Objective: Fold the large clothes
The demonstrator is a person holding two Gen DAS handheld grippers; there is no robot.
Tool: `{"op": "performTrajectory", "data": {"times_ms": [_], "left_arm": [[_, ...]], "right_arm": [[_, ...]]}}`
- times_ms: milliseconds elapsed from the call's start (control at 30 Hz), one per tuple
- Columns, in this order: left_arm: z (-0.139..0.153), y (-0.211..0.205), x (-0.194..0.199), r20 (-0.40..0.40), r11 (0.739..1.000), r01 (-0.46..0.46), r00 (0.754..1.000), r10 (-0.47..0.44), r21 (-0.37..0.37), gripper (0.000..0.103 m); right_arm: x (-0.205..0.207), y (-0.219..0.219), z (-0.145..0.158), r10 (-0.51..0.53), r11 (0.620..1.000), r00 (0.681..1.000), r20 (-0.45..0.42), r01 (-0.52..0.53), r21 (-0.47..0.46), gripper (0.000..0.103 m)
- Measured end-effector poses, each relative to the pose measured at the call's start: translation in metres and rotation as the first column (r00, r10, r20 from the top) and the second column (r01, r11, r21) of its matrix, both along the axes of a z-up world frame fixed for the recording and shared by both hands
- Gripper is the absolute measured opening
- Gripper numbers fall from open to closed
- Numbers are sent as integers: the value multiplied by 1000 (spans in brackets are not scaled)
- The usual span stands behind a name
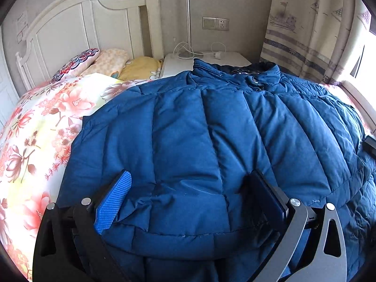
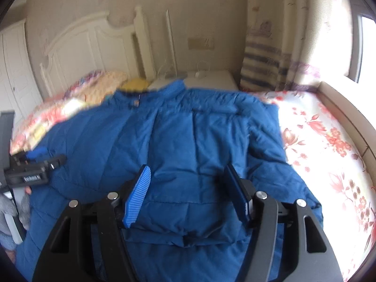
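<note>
Left wrist view: the left gripper [image 1: 188, 195], spread wide, hovers over the hem of the blue padded jacket [image 1: 211, 129], which lies flat on the floral bed [image 1: 35, 141], collar [image 1: 235, 70] away toward the nightstand [image 1: 211, 58], long axis running straight ahead. Right wrist view, blurred: the right gripper [image 2: 188, 192], also spread, straddles the hem; the sleeve [image 2: 270, 141] lies to its right. The near hem is hidden beneath both grippers.

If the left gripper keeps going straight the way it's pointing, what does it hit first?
Most likely the blue puffer jacket: the open left gripper already straddles its hem, so the quilted body lies directly ahead. Depth is hard to judge.
</note>
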State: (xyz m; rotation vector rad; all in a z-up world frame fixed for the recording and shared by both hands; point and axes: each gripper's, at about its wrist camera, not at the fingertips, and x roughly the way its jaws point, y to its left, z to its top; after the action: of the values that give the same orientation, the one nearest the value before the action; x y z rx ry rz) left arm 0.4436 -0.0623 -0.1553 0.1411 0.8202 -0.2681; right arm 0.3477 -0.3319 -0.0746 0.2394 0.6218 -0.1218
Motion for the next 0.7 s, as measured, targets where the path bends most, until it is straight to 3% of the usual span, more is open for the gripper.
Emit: {"op": "performTrajectory", "data": {"times_ms": [67, 133, 267, 400, 567, 633, 700], "left_arm": [[0, 0, 0, 0, 1000, 0, 1000, 0, -1, 99], [0, 0, 0, -1, 1000, 0, 1000, 0, -1, 99], [1, 0, 0, 0, 1000, 0, 1000, 0, -2, 99], [1, 0, -1, 1, 1000, 0, 1000, 0, -1, 99], [0, 1, 0, -5, 1000, 0, 1000, 0, -7, 99], [-1, 1, 0, -8, 1000, 0, 1000, 0, -11, 99], [-1, 2, 1, -11, 1000, -1, 1000, 1, -15, 99]], "right_arm": [[-12, -10, 17, -83, 997, 992, 98, 83, 6, 64], [-10, -15, 29, -94, 996, 987, 131, 94, 9, 65], [40, 0, 23, 15, 992, 999, -34, -19, -123, 65], [81, 6, -22, 87, 985, 972, -220, -116, -125, 64], [72, 0, -12, 25, 997, 977, -213, -40, -65, 65], [50, 12, 1, 44, 997, 986, -159, -54, -60, 66], [37, 23, 2, 70, 992, 984, -163, -86, -96, 70]]}}
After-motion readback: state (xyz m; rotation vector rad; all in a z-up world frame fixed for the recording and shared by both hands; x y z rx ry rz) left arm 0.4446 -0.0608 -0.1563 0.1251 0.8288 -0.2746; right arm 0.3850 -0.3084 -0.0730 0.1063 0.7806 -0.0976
